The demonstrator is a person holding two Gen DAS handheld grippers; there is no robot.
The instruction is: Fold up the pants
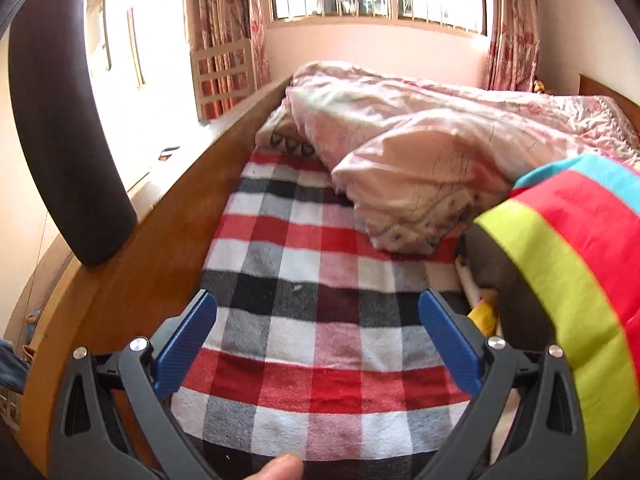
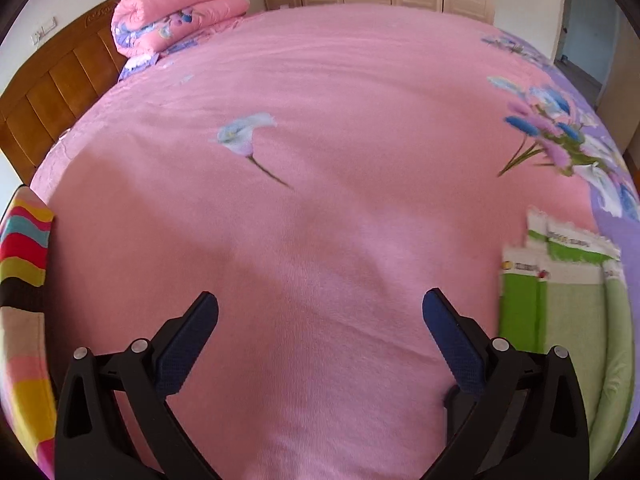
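Observation:
No pants show clearly in either view. My left gripper [image 1: 318, 298] is open over a red, white and black checked blanket [image 1: 304, 320], with nothing between its blue pads. At the right of that view a bright striped cloth [image 1: 580, 280] in yellow-green, red and cyan lies over something dark grey [image 1: 512, 284]; I cannot tell whether it is a sleeve or a garment. My right gripper [image 2: 320, 296] is open above a pink flowered bedsheet [image 2: 320, 140], holding nothing. A striped multicoloured cloth [image 2: 22, 280] shows at the left edge of the right wrist view.
A crumpled pink quilt [image 1: 420, 152] lies beyond the checked blanket, with a wooden bed rail [image 1: 160, 248] to the left. A fingertip [image 1: 280, 469] shows at the bottom. On the pink bed are a rolled pink quilt [image 2: 176, 8], a wooden headboard [image 2: 52, 96] and green packets [image 2: 560, 288].

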